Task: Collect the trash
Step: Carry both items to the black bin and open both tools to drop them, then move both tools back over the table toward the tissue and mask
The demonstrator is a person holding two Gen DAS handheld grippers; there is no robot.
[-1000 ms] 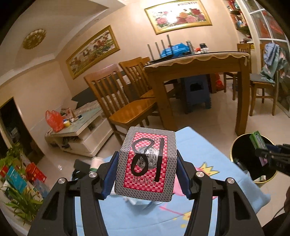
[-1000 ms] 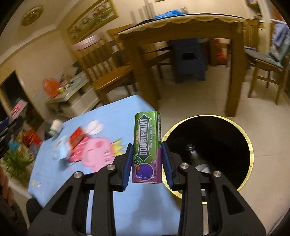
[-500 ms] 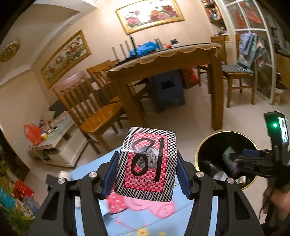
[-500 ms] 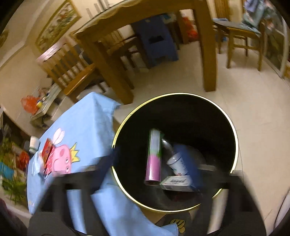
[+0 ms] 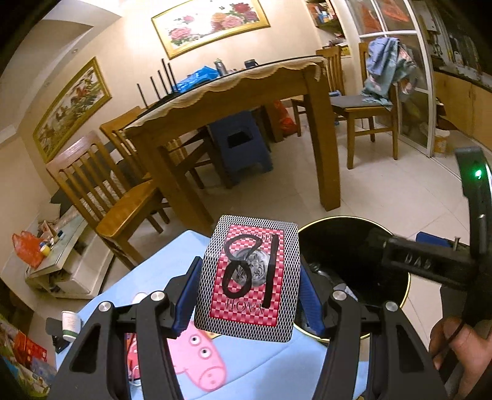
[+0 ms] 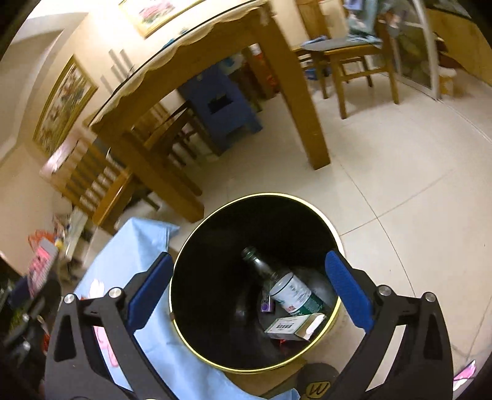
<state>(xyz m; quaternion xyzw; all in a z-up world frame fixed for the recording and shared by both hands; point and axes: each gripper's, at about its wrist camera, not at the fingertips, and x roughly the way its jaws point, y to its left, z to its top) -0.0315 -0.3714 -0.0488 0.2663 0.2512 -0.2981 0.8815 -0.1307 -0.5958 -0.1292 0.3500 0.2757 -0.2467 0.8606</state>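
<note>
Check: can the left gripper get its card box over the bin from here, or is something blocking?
Probably yes. The left gripper is shut on the card box, and the bin mouth is open just beyond. Only the right gripper, open above the bin, crowds the way.

home dining room: wooden dining table (image 5: pixel 233 101), chairs (image 5: pixel 101 190), framed paintings (image 5: pixel 209 24)

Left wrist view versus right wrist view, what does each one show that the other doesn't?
Only the left wrist view shows the left gripper shut on a playing card box. Only the right wrist view shows inside the bin: a glass bottle, a white can, a small carton, framed by the open right gripper. Both show the black bin, blue tablecloth and dining table.
</note>
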